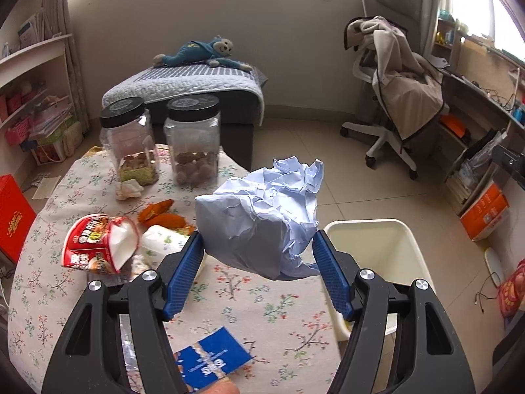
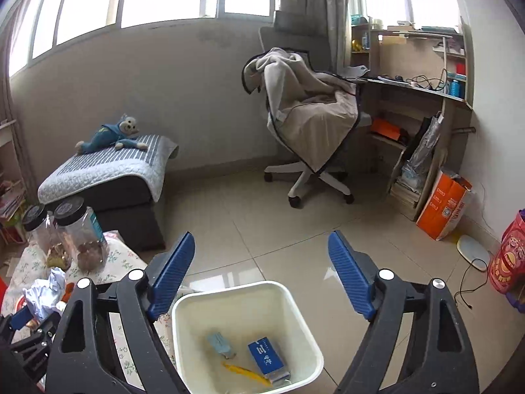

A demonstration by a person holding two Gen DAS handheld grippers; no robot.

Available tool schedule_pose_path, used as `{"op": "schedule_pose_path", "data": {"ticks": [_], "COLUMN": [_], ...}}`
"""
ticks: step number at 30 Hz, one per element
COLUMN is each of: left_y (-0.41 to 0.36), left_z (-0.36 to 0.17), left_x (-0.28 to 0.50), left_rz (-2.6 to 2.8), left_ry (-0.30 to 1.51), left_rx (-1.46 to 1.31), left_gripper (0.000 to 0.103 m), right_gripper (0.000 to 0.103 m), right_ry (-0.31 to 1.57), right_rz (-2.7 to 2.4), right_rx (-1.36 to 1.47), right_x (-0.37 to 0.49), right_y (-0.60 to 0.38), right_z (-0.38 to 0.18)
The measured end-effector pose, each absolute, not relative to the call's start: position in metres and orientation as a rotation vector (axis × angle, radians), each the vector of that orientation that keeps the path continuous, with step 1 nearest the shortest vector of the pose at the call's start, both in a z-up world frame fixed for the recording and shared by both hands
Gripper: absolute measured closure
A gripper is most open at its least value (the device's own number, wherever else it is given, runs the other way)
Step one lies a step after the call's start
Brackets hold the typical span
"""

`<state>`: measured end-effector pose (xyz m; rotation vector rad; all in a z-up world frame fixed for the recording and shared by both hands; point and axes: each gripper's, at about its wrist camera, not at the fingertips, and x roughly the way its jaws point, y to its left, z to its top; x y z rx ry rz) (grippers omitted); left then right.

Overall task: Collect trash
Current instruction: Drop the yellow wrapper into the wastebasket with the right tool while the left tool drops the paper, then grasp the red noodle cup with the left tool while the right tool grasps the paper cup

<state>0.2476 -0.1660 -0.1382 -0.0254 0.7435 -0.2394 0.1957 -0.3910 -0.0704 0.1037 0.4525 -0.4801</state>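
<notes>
Jaws of left gripper (image 1: 258, 246) seemingly clamp crumpled paper (image 1: 262, 216).

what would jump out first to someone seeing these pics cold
The big crumpled ball of pale blue paper held up between the fingers of the left gripper, above the floral tablecloth. Next, the white bin on the floor beside the table, under the open right gripper, with a blue packet already inside.

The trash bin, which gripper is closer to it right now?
Right. The right gripper hangs open just above the bin, looking down into it. The left gripper is off over the table beside it, holding crumpled paper.
</notes>
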Motion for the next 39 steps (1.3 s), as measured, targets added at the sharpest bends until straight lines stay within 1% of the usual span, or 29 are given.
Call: {"op": "schedule_pose_path", "data": {"ticks": [6,12,16,19,26,32,39], "left_y": [-0.230,-0.284,-0.301,-0.303,-0.267,-0.218,-0.162], "left_z": [-0.128,-0.121,-0.123,-0.120,-0.104,-0.089,-0.090], "left_x": [0.249,0.251,0.258,0.259,0.255,0.253,0.260], "left_rz": [-0.331,-0.410,-0.443,-0.447,-0.349,-0.244,-0.163], "left_ry": [0.730,0.727,0.764,0.767,0.677,0.612,0.615], "left_rx": [-0.018,-0.011,-0.020,-0.016,0.015,0.013,-0.002], "left_gripper": [0.036,0.035,0.028,0.026,0.018,0.015,0.014], "right_gripper": [0.008,0.007,0.007,0.007,0.007,0.007,0.007], "right_ry": [0.413,0.426,0.423,0.420,0.405,0.412,0.440], "right_rz": [-0.572,-0.644,-0.689,-0.719,-0.698,-0.636,-0.537], "right_rx": [0.173,0.213,0.219,0.197,0.102,-0.003,-0.086], "right_x": [0.182,0.173,0.167,0.166,0.172,0.188,0.209], "right_y": [-0.429,-0.459,-0.470,-0.468,-0.433,-0.388,-0.333], "right_z": [-0.062,-0.067,-0.068,-0.068,-0.066,-0.067,-0.074]}}
